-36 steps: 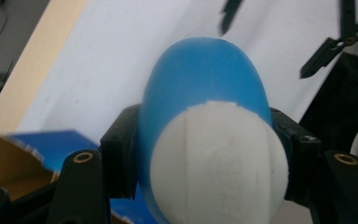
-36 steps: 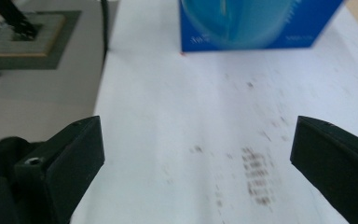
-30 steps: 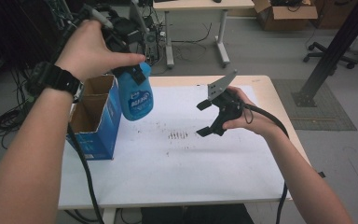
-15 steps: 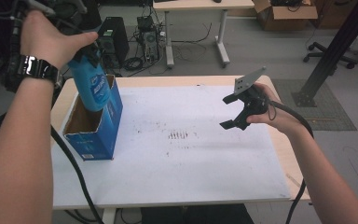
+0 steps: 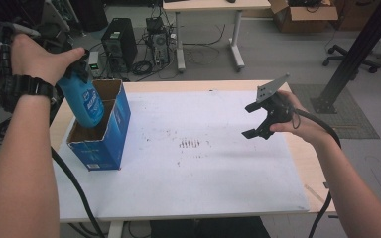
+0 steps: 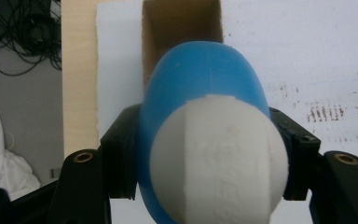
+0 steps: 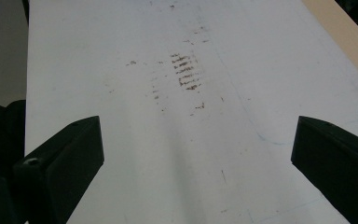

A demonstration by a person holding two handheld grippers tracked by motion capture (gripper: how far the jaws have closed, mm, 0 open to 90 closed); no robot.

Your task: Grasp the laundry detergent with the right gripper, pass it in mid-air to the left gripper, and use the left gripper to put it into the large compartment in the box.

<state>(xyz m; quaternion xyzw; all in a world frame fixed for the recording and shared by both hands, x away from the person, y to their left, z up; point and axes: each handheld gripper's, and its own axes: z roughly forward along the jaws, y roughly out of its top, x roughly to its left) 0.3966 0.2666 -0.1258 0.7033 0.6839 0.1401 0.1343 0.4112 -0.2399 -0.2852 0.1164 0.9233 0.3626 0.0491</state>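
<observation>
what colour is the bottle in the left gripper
Blue, with a white cap; the bottle shows best in the left gripper view.

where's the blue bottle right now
In the high view the blue bottle is at the left, held in the left claw, its base dipping into the open blue box.

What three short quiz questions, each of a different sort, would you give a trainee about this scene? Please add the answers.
1. True or false: the left gripper is shut on the blue bottle.
2. Where is the blue bottle? A) lying on the white sheet B) above the open blue box C) on the floor
3. Fill in: the right gripper has its jaws ____ with nothing between them.

Key: 1 true; 2 B; 3 open.
</observation>
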